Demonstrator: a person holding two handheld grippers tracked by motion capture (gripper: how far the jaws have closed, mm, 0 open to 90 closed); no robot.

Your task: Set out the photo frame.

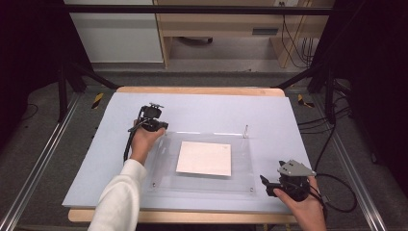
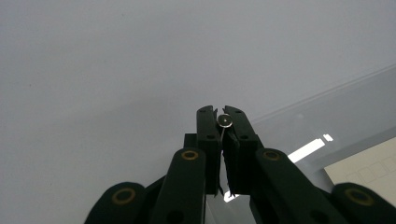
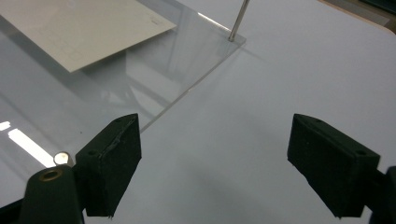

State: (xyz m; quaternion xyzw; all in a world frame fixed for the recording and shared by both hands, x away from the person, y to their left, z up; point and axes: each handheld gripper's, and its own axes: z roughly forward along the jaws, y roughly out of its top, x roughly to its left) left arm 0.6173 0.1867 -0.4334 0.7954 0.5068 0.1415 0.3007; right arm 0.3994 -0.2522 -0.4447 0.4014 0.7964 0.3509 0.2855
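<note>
One pin (image 1: 246, 131) stands in the clear plate (image 1: 240, 180), the left gripper (image 2: 224, 122) clamps another pin (image 2: 225, 121), and the right gripper (image 3: 233, 172) waits open, so corners seem left.

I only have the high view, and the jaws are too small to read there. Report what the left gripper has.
Observer: The left gripper is shut on a small round-headed metal pin.
Operator: Now give me the right one.
Observer: The right gripper is open, with its jaws wide apart and nothing between them.
Operator: Say what lies by its jaw.
Observer: A small shiny metal head sits on the clear plate, just beside one jaw.
</note>
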